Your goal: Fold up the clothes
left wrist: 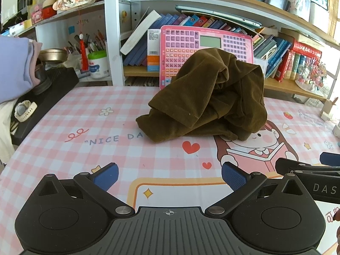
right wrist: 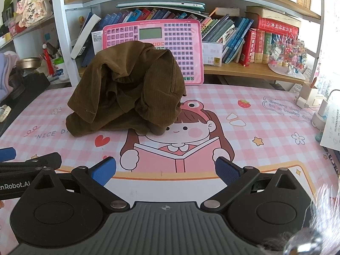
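Folding not begun: brown garment (left wrist: 208, 97) lies in a crumpled heap mid-tabletop (left wrist: 63, 127), in front of the pink keyboard toy (left wrist: 182, 42). Left tool (left wrist: 170, 177) and right tool (right wrist: 165, 171) both spread wide, empty, well short of the cloth. Spreading flat and all folds remain, by my judgement.

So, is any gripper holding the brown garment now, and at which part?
Nothing is held. The left gripper and right gripper are both open and empty, short of the brown garment heaped on the table.

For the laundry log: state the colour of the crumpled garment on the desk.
The garment is dark olive-brown with fine ribbing like corduroy, clearest in the right wrist view.
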Demonstrator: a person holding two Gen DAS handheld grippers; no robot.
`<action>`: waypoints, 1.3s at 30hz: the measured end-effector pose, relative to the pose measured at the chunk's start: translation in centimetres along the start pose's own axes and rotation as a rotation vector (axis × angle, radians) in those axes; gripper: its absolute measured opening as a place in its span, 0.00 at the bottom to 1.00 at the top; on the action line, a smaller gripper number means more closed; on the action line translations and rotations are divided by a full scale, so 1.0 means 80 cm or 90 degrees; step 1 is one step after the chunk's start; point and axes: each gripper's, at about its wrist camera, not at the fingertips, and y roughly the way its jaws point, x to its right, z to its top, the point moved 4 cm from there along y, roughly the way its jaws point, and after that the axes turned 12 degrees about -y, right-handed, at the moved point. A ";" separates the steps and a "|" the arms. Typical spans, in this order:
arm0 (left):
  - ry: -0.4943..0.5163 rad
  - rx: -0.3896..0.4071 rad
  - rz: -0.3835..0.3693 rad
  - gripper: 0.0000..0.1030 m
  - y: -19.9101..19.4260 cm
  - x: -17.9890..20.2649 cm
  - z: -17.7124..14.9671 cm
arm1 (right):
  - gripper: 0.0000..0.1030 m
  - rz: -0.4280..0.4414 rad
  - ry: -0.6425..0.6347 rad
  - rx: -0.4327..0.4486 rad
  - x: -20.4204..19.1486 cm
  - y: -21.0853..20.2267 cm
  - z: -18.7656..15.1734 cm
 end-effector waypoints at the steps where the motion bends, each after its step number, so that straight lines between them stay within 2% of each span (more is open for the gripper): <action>1: 0.000 -0.001 0.001 1.00 0.000 0.000 0.001 | 0.98 0.000 0.000 0.000 0.000 0.000 0.000; 39: 0.002 -0.003 0.008 1.00 -0.004 -0.002 0.004 | 0.98 0.004 -0.004 -0.002 -0.002 -0.001 0.000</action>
